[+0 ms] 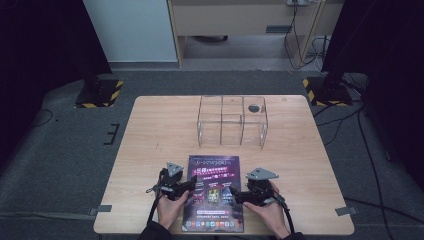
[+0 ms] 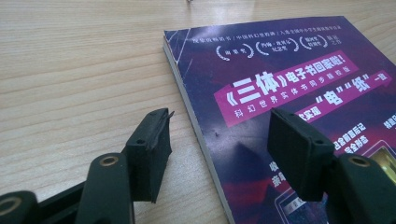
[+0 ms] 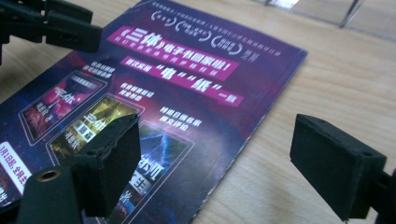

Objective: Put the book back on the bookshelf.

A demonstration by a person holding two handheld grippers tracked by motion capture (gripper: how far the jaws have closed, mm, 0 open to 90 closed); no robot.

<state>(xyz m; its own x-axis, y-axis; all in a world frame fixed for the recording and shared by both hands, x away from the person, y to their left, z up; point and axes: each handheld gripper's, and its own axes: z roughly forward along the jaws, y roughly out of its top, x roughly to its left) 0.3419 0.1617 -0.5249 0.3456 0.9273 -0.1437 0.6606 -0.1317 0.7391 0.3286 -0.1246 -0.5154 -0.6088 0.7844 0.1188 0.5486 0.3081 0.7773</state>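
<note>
We see both pairs of black jaws spread apart and holding nothing. The left gripper [image 2: 217, 156] straddles the left edge of a flat purple paperback book with white and pink Chinese lettering [image 2: 289, 93]: one jaw sits over bare wood, the other over the cover. The right gripper [image 3: 224, 163] straddles the book's right edge the same way, one jaw above the cover, the other above the wood. We cannot tell whether any jaw touches the book. From the high view, the book [image 1: 214, 192] lies flat on the near middle of the light wooden table [image 1: 150, 130], between the person's two hands. Beyond the book, toward the far edge, stands a clear acrylic box divided into compartments [image 1: 232, 121].
</note>
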